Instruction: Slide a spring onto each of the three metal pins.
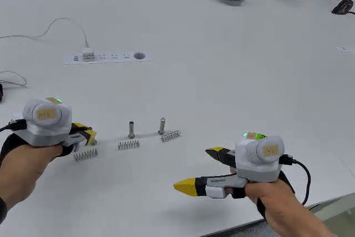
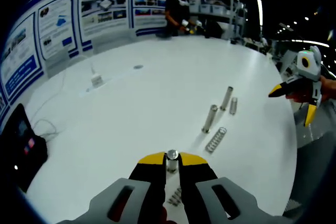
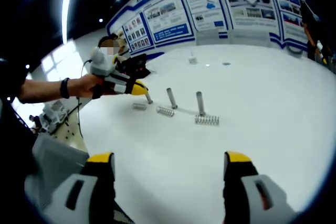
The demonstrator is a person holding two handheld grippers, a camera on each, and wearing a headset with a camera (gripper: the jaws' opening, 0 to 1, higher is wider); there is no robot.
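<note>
The three metal pins stand upright in a row on the white table (image 1: 233, 81), each with its spring lying flat on the tabletop close by. The left pin (image 2: 171, 161) sits between the yellow tips of my left gripper (image 1: 87, 136), which are pinched narrow onto it. The left spring (image 1: 85, 154) lies on the near side, just beside those jaws. The middle pin (image 1: 131, 130) has the middle spring (image 1: 128, 145) lying just near of its foot. The right spring (image 1: 171, 135) lies close against the base of the right pin (image 1: 162, 126), though I cannot tell whether they touch. My right gripper (image 1: 199, 169) hovers well to the right and nearer to me, jaws spread wide and holding nothing. Farther off on the left, a power strip (image 1: 108, 57) lies on the table with a white plug (image 1: 87, 54) in it.
</note>
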